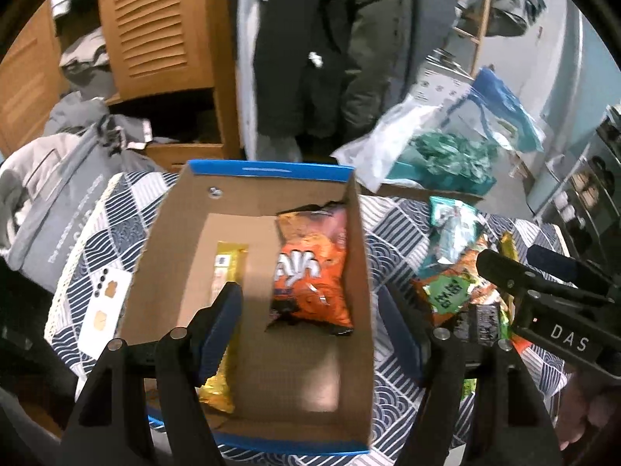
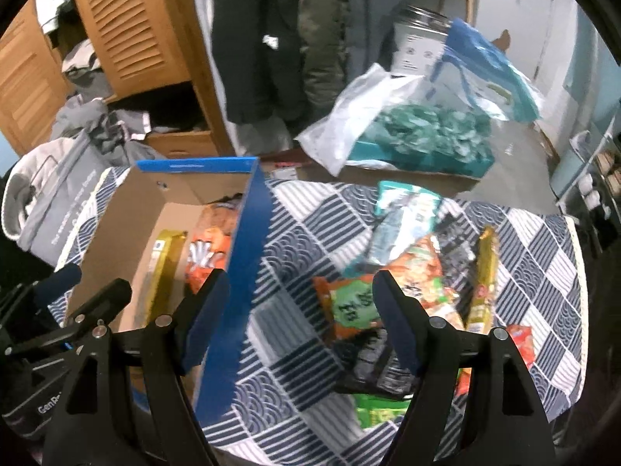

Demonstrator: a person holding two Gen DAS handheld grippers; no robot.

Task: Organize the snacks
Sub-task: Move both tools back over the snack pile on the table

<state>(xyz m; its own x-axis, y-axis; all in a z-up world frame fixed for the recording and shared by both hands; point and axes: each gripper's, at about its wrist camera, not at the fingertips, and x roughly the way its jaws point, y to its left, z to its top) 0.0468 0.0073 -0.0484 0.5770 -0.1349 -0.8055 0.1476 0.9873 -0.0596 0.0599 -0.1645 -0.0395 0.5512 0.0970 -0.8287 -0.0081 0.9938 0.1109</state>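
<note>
A cardboard box with blue rim point(image 1: 252, 388) point(image 2: 248, 264) stands on a patterned cloth. Inside lie an orange chip bag point(image 1: 310, 268) point(image 2: 209, 248) and a yellow bar point(image 1: 225, 272) point(image 2: 165, 268). My left gripper point(image 1: 310, 330) is open above the box, empty. My right gripper point(image 2: 300, 322) is open and empty above the cloth, between the box and a pile of loose snacks: an orange and green bag point(image 2: 357, 303) point(image 1: 450, 291), a teal packet point(image 2: 403, 217) point(image 1: 454, 225), a yellow bar point(image 2: 483, 283), a black packet point(image 2: 372, 365), a green packet point(image 2: 376, 411).
The blue and white cloth point(image 2: 295, 240) covers a small table with edges all round. A white card point(image 1: 104, 314) lies left of the box. A grey bag point(image 1: 58, 209) sits at the left. A plastic bag with teal stuff point(image 2: 419, 136) and a wooden cabinet point(image 1: 163, 39) stand behind.
</note>
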